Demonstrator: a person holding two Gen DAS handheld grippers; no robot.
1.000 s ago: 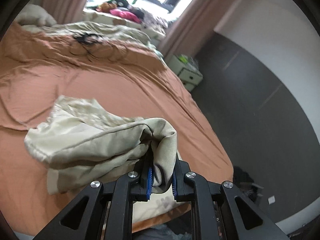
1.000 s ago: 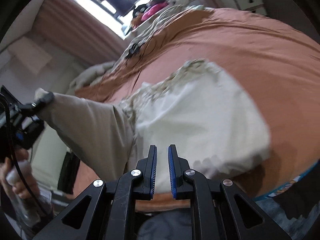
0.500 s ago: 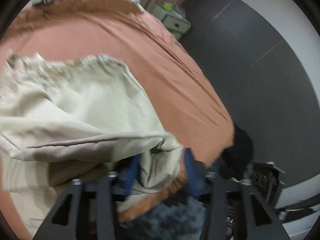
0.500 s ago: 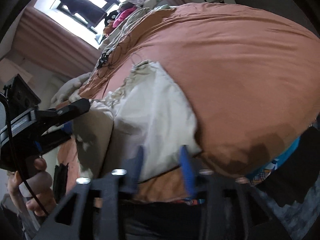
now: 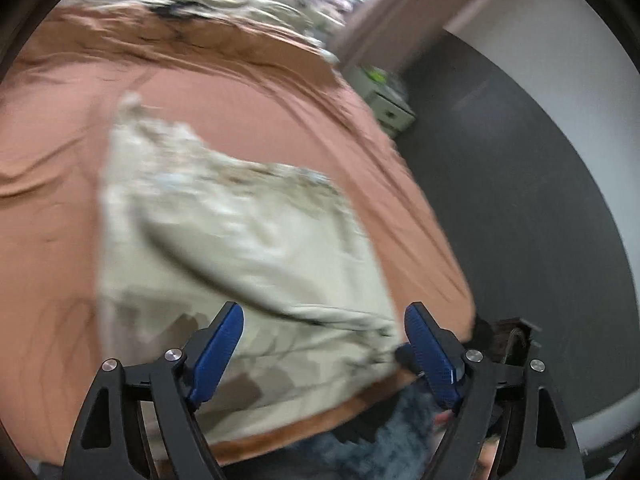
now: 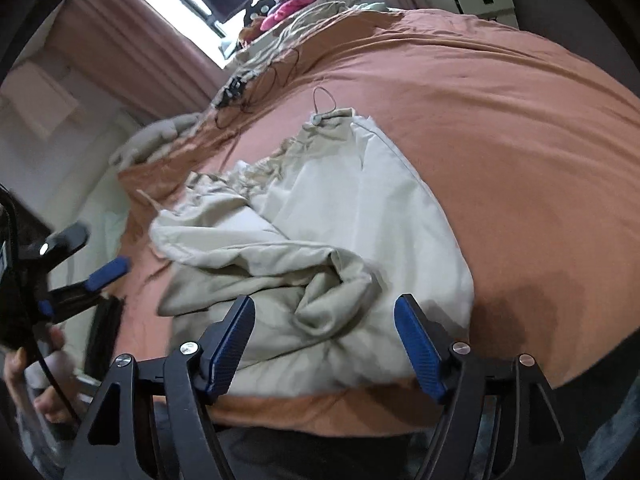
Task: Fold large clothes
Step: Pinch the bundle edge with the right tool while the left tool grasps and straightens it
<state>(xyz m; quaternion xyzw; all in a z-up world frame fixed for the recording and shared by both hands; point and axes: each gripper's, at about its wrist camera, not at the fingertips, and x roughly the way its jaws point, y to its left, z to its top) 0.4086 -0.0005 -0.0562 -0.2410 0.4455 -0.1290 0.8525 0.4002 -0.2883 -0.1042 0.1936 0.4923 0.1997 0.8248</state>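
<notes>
Bedroom, rust-brown bedspread (image 6: 500, 152), window w/ curtains (image 6: 132, 56) at frame top. Left gripper (image 5: 324, 344) jaws wide, opening, pads clear of beige garment (image 5: 240, 248) lying btwn them. Right gripper (image 6: 324, 332) same, opening over garment's crumpled near edge, frame center. Left view blurred; hand (image 6: 36, 380) cut off lower left.

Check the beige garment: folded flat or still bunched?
Bunched: the beige garment lies doubled on the bed, creased, edges uneven.
</notes>
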